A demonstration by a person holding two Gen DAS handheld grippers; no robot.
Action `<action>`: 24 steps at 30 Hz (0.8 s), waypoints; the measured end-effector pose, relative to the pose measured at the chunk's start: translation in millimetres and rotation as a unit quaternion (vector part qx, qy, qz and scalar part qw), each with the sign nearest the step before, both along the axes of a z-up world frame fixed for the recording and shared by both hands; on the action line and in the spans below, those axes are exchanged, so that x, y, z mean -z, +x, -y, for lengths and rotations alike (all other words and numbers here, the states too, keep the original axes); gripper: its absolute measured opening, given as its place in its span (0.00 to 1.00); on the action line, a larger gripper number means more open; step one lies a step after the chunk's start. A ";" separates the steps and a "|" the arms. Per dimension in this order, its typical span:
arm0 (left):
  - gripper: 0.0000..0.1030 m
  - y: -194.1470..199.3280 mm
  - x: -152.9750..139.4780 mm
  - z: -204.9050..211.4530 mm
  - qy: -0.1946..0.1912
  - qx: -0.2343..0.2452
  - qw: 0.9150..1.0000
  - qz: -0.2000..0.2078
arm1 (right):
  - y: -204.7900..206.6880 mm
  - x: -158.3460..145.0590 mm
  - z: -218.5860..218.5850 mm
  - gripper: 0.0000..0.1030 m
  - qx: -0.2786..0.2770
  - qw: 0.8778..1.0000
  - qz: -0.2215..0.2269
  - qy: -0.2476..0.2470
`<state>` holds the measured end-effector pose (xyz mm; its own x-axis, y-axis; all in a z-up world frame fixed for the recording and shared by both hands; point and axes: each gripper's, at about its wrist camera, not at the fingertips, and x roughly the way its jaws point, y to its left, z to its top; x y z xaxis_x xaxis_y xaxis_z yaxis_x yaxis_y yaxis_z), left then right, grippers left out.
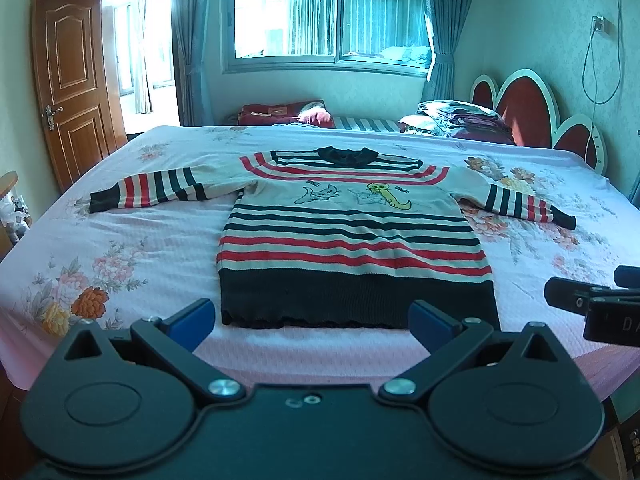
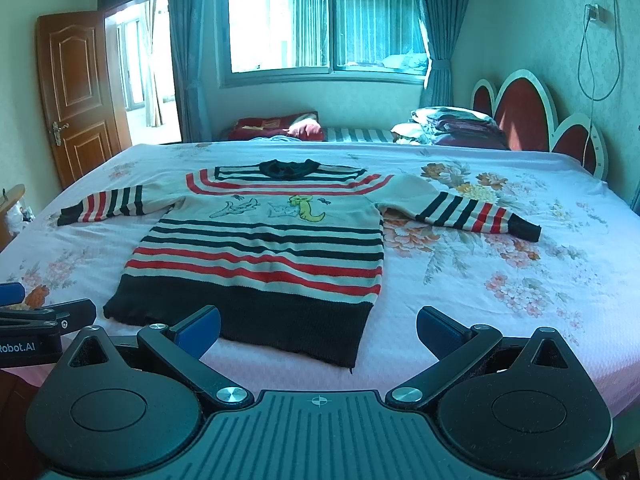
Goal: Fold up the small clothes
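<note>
— While spread flat on the bed (image 1: pixel 132 240), front up and collar far side, striped sweater (image 1: pixel 352 240) untouched; nothing folded yet. Starting at the left: left sleeve (image 1: pixel 160 190) stretched straight out, cuff well apart from the body.

— Risky? Knit probably limp, so likely to sag or twist if pinched at the cuff alone and swung across.

— Left gripper (image 1: pixel 312 322) hovering just short of the dark hem (image 1: pixel 356 300), jaws spread wide, holding nothing.

— Could catch the pink sheet along with the hem if driven too low. Could also drag the whole garment toward the bed edge.

— Right gripper (image 2: pixel 318 328) likewise wide apart and empty, off the hem's right corner.

— Uneven lift between the two, then a skewed fold line.

— Far right: right sleeve (image 2: pixel 460 210) angled downward, already a little rumpled near the shoulder.

— Probably bunches under the body unless smoothed first.
</note>
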<state>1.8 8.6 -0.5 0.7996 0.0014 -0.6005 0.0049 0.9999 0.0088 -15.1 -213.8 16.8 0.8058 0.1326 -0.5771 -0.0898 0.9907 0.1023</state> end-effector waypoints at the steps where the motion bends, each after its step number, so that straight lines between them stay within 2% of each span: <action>1: 1.00 1.7 -0.4 -0.5 0.001 0.000 1.000 0.000 | 1.1 -0.8 -0.5 1.00 -0.001 1.000 0.000 0.000; 24: 1.00 -0.1 -2.4 -0.5 0.003 0.000 1.000 0.002 | 1.5 -3.6 -2.9 1.00 -0.006 1.000 0.003 -0.006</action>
